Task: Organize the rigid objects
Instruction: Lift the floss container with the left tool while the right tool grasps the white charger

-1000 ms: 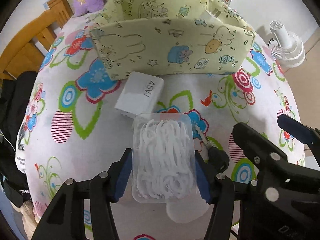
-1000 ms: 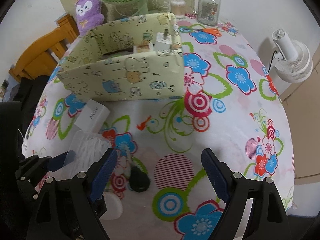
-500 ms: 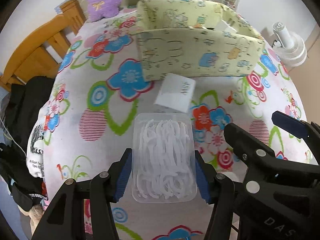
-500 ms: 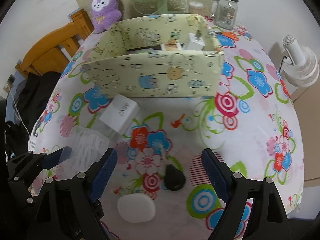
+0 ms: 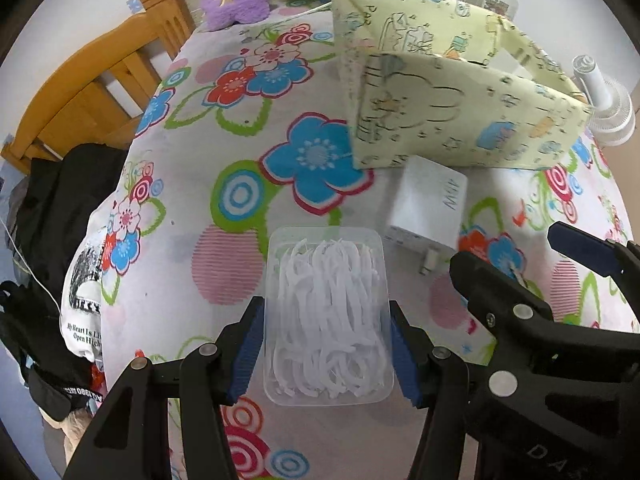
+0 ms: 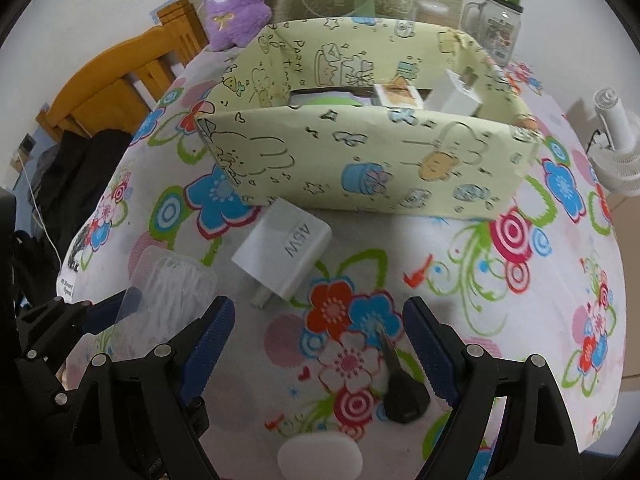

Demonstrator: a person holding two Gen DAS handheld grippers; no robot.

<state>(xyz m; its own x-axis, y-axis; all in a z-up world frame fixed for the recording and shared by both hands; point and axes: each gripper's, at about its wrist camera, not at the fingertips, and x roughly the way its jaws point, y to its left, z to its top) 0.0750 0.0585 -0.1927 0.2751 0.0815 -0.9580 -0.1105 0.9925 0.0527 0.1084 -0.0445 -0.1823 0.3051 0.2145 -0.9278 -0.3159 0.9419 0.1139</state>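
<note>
The left hand-held gripper (image 5: 326,350) is clamped on a clear plastic box (image 5: 327,320), its blue pads pressing the two long sides. The box is a shallow rounded rectangle, see-through, packed with white floss picks lying in a loose tangle. It is held above the worktop (image 5: 240,184), which is covered by a cloth printed with bright flowers and rings.

The right hand-held gripper (image 6: 318,344) stands with its jaws wide apart and nothing between the pads. Below it on the cloth lie a black key-like object (image 6: 404,394) and a white oval case (image 6: 318,456).

A white power adapter (image 6: 284,258) with grey lettering lies flat on the cloth, prongs toward the camera, just in front of a pale yellow-green storage box (image 6: 360,172) printed with cartoon drawings. Inside that box sit another white charger (image 6: 456,96) and a small carton (image 6: 398,94). Behind it stand a purple plush toy (image 6: 236,0) and a glass jar with a green lid (image 6: 496,24).
</note>
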